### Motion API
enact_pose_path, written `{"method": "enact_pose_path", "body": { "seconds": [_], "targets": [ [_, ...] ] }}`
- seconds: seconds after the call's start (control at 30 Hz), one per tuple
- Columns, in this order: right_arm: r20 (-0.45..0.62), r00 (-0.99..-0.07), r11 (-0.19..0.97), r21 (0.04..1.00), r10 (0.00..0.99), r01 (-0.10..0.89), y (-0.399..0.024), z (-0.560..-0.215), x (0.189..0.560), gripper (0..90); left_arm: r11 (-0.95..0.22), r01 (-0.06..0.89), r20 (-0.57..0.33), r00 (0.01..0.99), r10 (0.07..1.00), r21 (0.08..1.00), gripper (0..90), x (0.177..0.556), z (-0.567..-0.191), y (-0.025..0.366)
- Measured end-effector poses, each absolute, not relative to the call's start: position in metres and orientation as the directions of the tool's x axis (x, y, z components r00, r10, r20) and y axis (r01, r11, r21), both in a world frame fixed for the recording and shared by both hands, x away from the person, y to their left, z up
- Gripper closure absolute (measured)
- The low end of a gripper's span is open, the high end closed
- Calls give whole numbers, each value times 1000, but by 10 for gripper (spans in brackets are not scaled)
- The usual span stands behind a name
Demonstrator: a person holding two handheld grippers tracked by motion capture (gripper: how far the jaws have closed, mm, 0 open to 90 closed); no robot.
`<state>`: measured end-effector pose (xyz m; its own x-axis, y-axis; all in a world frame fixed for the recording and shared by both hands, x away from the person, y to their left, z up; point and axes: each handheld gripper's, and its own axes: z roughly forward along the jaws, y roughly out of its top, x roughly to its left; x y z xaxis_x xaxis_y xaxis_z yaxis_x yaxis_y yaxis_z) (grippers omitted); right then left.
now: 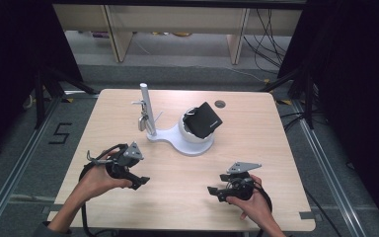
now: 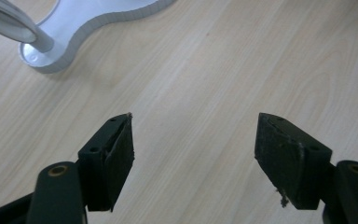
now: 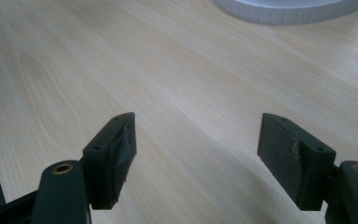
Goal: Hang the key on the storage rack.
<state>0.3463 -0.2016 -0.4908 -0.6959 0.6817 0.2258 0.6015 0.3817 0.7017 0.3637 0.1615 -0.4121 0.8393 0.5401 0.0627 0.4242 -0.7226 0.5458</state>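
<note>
We hold the left hand-held gripper (image 1: 140, 181) and the right hand-held gripper (image 1: 212, 190) low over the bench (image 1: 256, 148), each with jaws spread and nothing between them. The white stand (image 1: 177, 138) sits at mid-bench, well apart from both. A black pouch (image 1: 203, 120) rests tilted in its round cup, and a padlock (image 1: 142, 122) hangs from a hook on the upright post (image 1: 147, 106). We judge these placements complete or not yet begun; no item is in hand. The stand's long axis runs left to right across the bench, post at left.
</note>
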Motion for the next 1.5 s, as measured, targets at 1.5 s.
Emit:
{"method": "enact_pose_path", "body": {
  "seconds": [1.5],
  "targets": [
    [204, -702, 392, 709, 683, 586, -197, -491, 344, 291, -652, 410, 94, 799, 594, 638, 177, 307, -477, 160]
  ]
}}
